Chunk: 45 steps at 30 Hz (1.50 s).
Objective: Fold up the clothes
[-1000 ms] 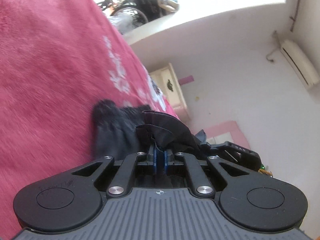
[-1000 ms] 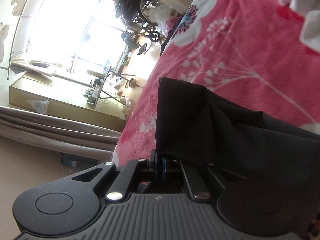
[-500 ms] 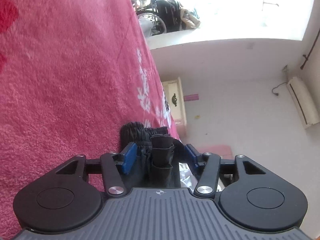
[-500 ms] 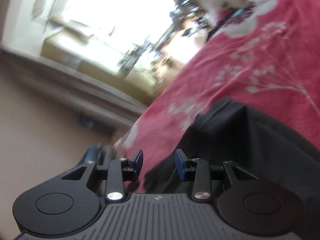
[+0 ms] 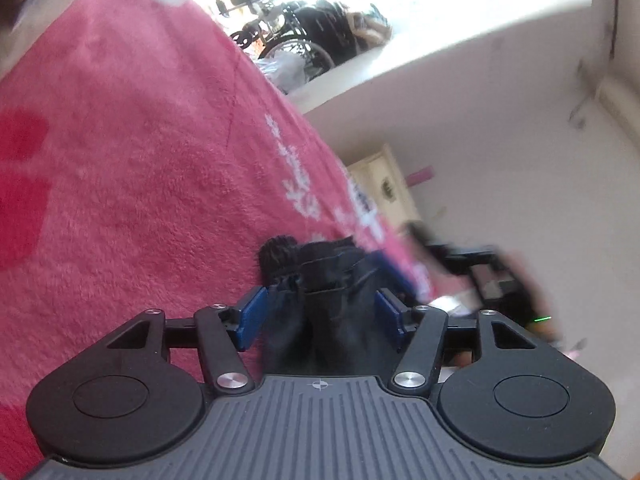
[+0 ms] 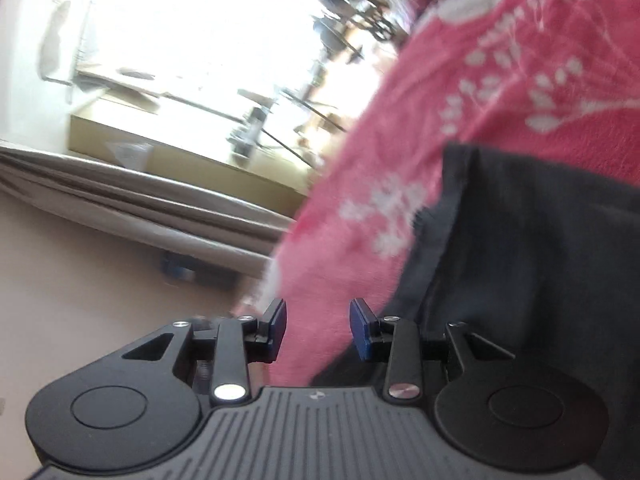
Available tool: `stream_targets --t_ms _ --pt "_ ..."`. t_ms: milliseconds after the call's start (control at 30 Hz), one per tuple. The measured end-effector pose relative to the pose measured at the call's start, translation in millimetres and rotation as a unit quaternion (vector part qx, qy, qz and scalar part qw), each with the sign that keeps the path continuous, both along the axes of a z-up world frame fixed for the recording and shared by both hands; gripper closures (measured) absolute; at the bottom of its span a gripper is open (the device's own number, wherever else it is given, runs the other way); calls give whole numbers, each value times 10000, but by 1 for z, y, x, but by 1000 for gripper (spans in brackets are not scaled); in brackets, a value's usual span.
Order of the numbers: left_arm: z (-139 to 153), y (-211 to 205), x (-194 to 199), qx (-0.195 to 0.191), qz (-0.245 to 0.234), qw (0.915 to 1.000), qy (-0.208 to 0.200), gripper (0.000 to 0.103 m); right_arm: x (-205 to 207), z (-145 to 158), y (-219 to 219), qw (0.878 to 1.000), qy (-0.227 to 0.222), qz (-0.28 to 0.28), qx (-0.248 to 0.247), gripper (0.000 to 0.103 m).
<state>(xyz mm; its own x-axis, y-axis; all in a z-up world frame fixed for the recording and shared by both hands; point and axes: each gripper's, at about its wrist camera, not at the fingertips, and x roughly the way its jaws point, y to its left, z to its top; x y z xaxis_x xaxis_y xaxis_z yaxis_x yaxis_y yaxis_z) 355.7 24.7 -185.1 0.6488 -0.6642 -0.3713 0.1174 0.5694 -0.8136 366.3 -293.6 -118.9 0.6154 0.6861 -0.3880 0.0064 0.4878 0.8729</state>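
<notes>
Pink fleece bed blanket with white flower print (image 5: 132,184): fills most of both views, carrying the garment. Black fabric garment (image 6: 532,248): lies on the blanket, a bunched part between the left fingers, a flat hemmed part right of the right fingers. Left hand-held gripper (image 5: 320,312): blue pads spread wide either side of the bunched cloth, not pinching it. Right hand-held gripper (image 6: 318,324): pads parted, only blanket between them, holding nothing.
</notes>
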Motion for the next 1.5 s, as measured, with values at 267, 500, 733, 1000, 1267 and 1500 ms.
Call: stream_targets --t_ms 267,500,733,1000,1267,1500 --pt "12 -31 10 1161 -399 9918 -347 86 -133 50 -2 9668 -804 764 -2301 64" --pt "2 -7 -1 725 8 9963 469 44 -186 16 -112 9807 384 -1092 -1574 55" --pt "3 -24 -89 95 -910 9926 794 22 -188 -43 -160 9818 1298 -1375 -163 46" --pt "-12 -87 -129 485 -864 9913 861 4 -171 -64 -164 9782 1204 -1562 649 45" --pt "-18 -87 -113 75 -117 9937 1109 22 -151 -74 -163 9731 1051 -1671 1185 46" --pt "-26 -100 -105 -249 55 9921 1230 48 -149 -87 -161 9633 876 -1951 1622 51"
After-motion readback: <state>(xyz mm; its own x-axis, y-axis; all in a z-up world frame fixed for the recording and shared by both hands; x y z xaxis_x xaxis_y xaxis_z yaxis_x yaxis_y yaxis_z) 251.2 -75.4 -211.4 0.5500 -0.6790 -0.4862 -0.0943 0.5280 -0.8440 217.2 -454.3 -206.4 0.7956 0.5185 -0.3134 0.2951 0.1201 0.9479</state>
